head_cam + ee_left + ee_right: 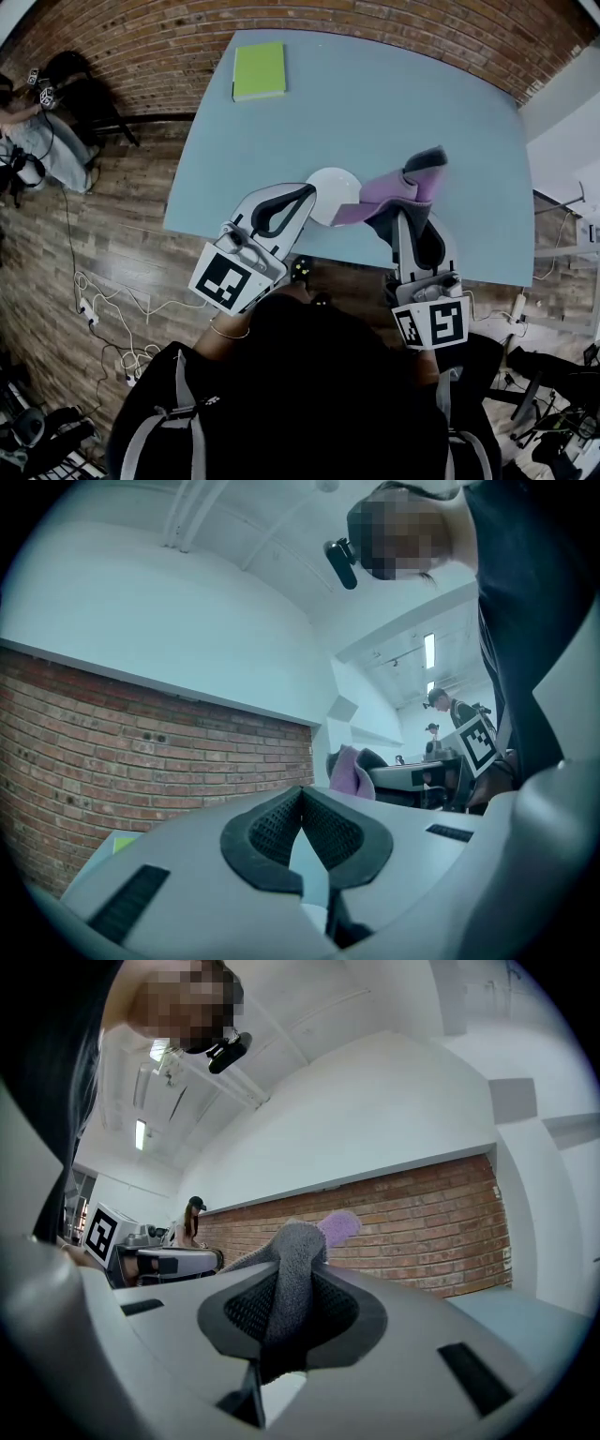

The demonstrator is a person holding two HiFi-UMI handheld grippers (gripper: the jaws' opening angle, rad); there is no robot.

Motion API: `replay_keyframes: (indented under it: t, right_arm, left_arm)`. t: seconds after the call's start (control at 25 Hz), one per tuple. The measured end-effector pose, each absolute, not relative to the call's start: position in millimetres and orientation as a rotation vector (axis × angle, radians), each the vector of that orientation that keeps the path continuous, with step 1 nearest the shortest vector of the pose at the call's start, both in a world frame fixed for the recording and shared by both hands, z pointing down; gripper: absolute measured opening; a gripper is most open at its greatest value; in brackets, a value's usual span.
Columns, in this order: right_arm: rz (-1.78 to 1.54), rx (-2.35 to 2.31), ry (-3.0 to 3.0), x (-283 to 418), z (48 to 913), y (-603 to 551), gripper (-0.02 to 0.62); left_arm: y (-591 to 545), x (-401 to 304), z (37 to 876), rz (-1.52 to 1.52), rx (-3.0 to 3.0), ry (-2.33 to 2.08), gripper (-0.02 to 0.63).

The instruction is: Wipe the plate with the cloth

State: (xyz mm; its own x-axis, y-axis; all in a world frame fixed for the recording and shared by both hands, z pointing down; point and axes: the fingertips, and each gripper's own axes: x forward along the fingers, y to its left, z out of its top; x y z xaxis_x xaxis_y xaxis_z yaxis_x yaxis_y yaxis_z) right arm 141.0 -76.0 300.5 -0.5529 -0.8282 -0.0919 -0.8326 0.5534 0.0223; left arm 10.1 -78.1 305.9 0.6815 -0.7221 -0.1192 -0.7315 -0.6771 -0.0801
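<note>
Only the head view shows the plate (339, 187), beside the shut left claw (305, 195) on the tabletop (375, 103); the right claw (286, 1293) clamps the cloth (294, 1246).

Left gripper (300, 797) fingers closed, right gripper (292, 1283) fingers clamped

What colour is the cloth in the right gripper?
The cloth is purple with a grey side, clearest in the head view.
</note>
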Motion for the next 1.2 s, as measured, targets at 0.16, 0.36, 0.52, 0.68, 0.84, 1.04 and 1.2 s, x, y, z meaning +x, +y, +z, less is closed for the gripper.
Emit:
replay_keyframes:
  t: [0.16,0.36,0.52,0.68,0.84,1.04,1.2]
  right_arm:
    - [0.091,-1.444,2.712,131,303,-85,0.066]
    - [0.067,-1.450,2.724,123,311,-98,0.066]
    - [0.060,-1.457,2.720,116,314,-107,0.066]
    - [0.054,-1.473,2.721,113,320,-112,0.066]
    - [0.042,-1.506,2.719,116,327,-119,0.066]
    - [0.029,-1.529,2.744,119,340,-128,0.066]
    - [0.010,-1.534,2.765,116,352,-135,0.066]
  left_arm:
    - [-89,2,311,0.111,-2.780,1.188,0.008]
    - [-97,0,319,0.104,-2.867,1.160,0.008]
    - [-104,-4,324,0.075,-2.893,1.115,0.008]
    - [-112,-7,330,0.064,-2.903,1.112,0.008]
    - [-123,-6,342,0.027,-2.917,1.116,0.008]
    - [-131,-3,354,0.008,-2.942,1.096,0.008]
    - [-135,-2,359,0.031,-2.964,1.070,0.008]
